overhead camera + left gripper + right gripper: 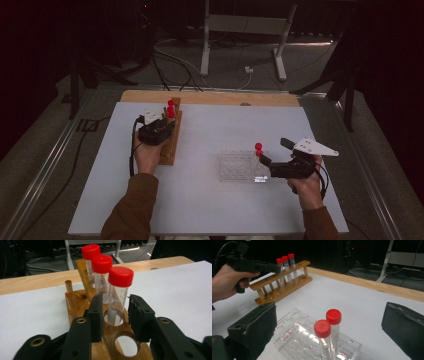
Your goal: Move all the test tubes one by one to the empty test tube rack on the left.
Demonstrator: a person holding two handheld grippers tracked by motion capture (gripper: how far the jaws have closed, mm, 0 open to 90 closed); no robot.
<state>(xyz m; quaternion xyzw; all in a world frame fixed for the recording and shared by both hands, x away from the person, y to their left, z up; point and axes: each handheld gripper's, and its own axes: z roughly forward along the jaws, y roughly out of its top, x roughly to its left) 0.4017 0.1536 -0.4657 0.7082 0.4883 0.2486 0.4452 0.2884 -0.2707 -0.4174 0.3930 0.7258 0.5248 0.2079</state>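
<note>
We count three red-capped tubes standing in the wooden rack; our left gripper brackets the nearest, pads slightly clear; two tubes wait in the clear tray between our right gripper's wide jaws

Dim room, dark surround; overhead light brightens the white table top. Glare on the clear rack beneath the right jaws. Near jaws soft-focused; high view grainy.
</note>
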